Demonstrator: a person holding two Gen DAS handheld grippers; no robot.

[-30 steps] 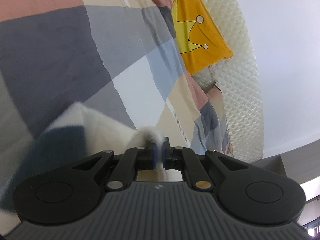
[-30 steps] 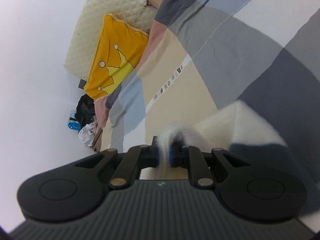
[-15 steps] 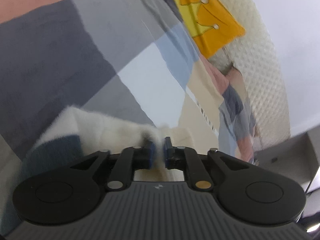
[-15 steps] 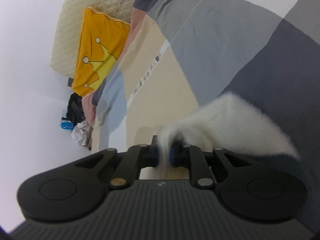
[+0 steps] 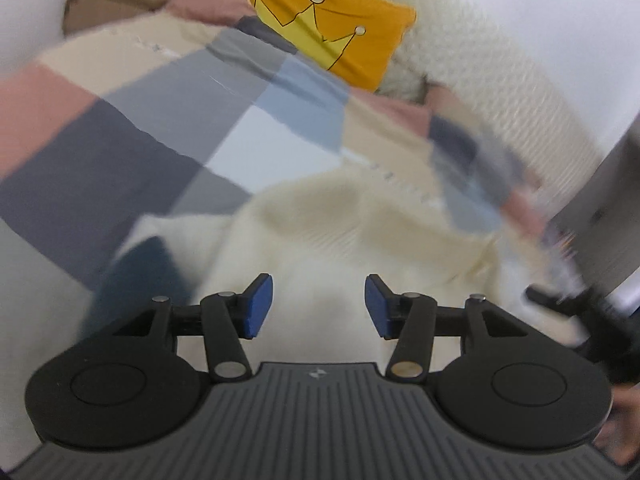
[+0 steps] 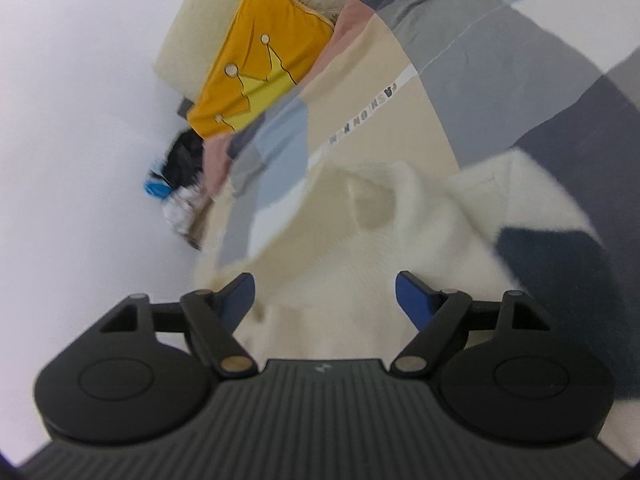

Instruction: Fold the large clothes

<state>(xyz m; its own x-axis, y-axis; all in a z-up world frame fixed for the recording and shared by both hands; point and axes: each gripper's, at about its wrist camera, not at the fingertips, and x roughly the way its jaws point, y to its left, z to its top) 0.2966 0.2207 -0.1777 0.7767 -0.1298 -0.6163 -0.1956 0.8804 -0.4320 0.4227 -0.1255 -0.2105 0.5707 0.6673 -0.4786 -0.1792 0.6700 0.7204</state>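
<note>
A fluffy cream sweater (image 5: 352,232) with a dark navy block (image 5: 140,276) lies on the checked bedspread (image 5: 132,136). It also shows in the right wrist view (image 6: 372,256), with its navy block (image 6: 560,264) at the right. My left gripper (image 5: 319,306) is open and empty just above the sweater, its blue pads (image 5: 258,306) wide apart. My right gripper (image 6: 325,300) is open and empty over the sweater too. The view is blurred by motion.
An orange pillow with a yellow crown (image 5: 332,32) leans on a cream quilted headboard (image 5: 480,72). In the right wrist view the pillow (image 6: 260,60) is at upper left, with dark clothes and a blue thing (image 6: 176,168) by the white wall. The other gripper (image 5: 592,316) shows at the right edge.
Both grippers were shut on the sweater's edge and have opened and let it go. The sweater now lies spread on the bed below them. Both cameras have swung.
</note>
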